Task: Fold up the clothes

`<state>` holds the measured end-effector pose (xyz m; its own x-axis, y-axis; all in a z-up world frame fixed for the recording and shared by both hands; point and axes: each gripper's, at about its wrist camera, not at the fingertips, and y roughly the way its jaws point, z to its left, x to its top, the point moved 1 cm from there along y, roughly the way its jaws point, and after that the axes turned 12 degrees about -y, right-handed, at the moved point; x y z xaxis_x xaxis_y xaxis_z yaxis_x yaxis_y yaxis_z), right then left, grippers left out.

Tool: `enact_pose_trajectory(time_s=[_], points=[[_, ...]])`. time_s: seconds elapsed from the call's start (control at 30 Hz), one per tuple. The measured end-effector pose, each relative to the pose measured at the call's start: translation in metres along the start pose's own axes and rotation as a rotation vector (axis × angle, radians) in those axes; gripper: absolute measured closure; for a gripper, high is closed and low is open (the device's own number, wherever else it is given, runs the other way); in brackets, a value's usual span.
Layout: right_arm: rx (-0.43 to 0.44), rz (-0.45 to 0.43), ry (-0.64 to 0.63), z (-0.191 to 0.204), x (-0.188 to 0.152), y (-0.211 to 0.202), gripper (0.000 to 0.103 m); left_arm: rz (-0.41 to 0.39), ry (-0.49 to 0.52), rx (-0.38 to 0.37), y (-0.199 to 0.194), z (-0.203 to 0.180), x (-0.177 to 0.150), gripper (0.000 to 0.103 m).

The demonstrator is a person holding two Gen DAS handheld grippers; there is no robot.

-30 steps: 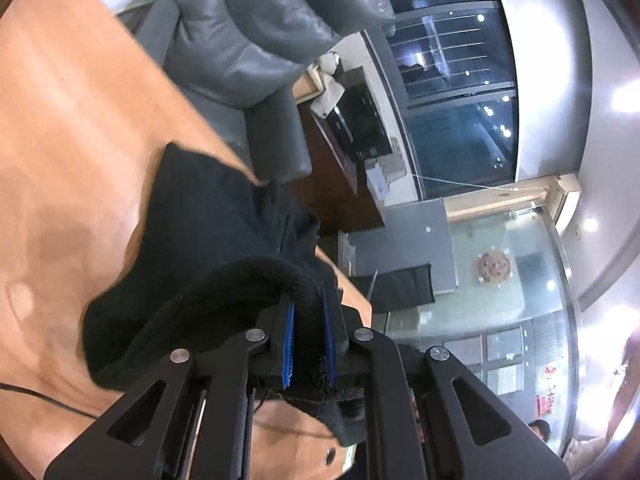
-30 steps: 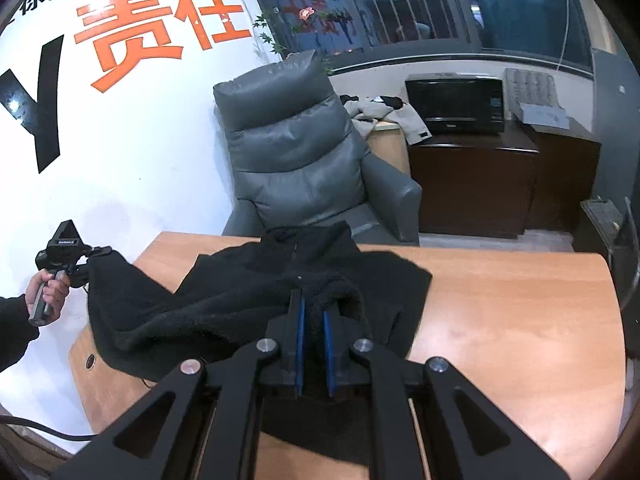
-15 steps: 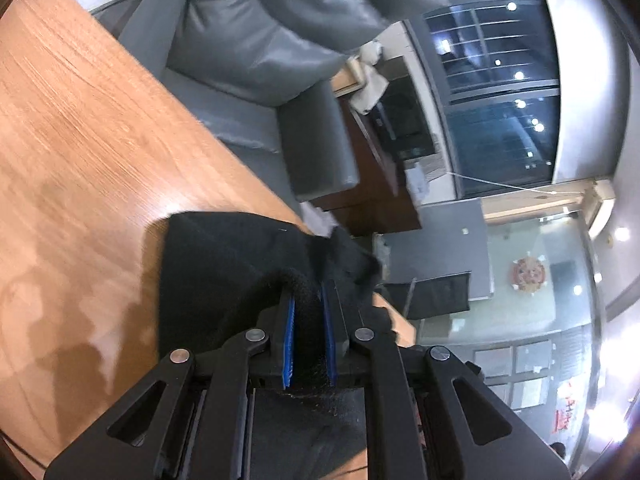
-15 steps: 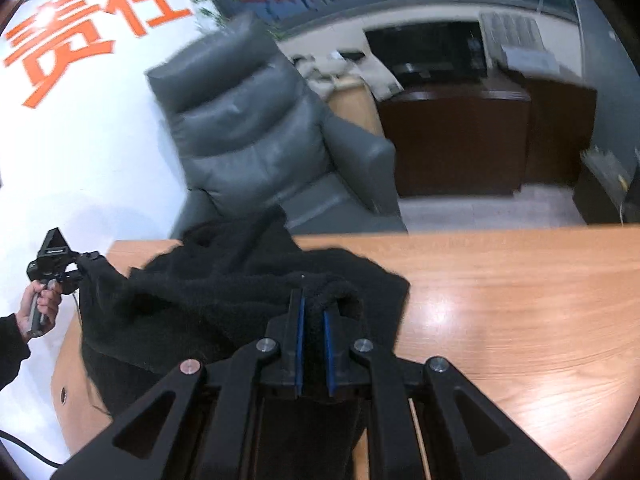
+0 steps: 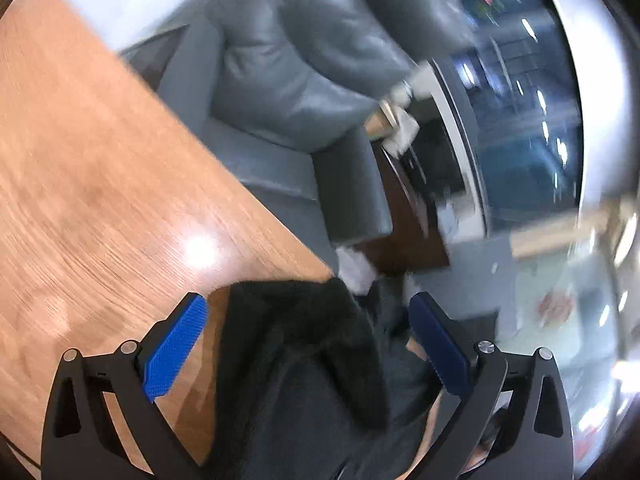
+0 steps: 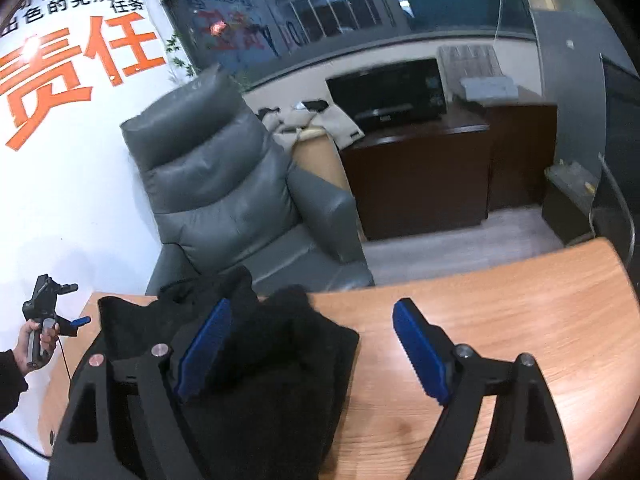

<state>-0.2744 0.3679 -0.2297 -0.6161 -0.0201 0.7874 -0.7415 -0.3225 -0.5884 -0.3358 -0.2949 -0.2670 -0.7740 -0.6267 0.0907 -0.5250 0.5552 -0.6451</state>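
Observation:
A black fleece garment (image 6: 276,360) lies bunched on the wooden table (image 6: 500,320). My right gripper (image 6: 312,348) is open above it, its blue pads (image 6: 206,346) wide apart and empty. My left gripper (image 5: 308,344) is open too, with the garment (image 5: 304,340) lying loose between and under its blue pads (image 5: 176,346). The left gripper also shows in the right wrist view (image 6: 76,322), held in a hand at the table's left end, beside the garment's edge.
A grey leather armchair (image 6: 224,192) stands just behind the table. A dark cabinet (image 6: 440,168) with a black microwave (image 6: 388,96) stands further back. The table edge (image 5: 248,196) runs diagonally in the blurred left wrist view.
Both grippers were shut on the black garment and have opened and let it go. The garment has dropped onto the table. Both cameras have tilted upward.

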Motion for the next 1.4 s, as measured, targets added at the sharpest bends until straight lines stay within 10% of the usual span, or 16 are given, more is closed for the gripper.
enact_pose_trajectory(time_s=[0.2, 0.63, 1.03, 1.23, 1.4], points=[[0.195, 0.350, -0.359, 0.101, -0.071, 0.038, 0.025, 0.223, 0.443, 0.181, 0.055, -0.023, -0.092, 0.001], [0.188, 0.636, -0.386, 0.154, -0.171, -0.034, 0.024, 0.298, 0.494, 0.294, 0.001, 0.047, -0.192, 0.001], [0.334, 0.521, -0.474, 0.176, -0.129, -0.018, 0.025, 0.172, 0.649, 0.248, -0.061, 0.001, -0.234, 0.004], [0.407, 0.532, -0.525, 0.165, -0.116, 0.019, 0.032, 0.389, 0.796, 0.216, 0.005, -0.025, -0.234, 0.003], [0.265, 0.373, -0.385, 0.126, -0.072, 0.037, 0.031, 0.419, 0.807, 0.171, 0.039, -0.035, -0.221, 0.003]])
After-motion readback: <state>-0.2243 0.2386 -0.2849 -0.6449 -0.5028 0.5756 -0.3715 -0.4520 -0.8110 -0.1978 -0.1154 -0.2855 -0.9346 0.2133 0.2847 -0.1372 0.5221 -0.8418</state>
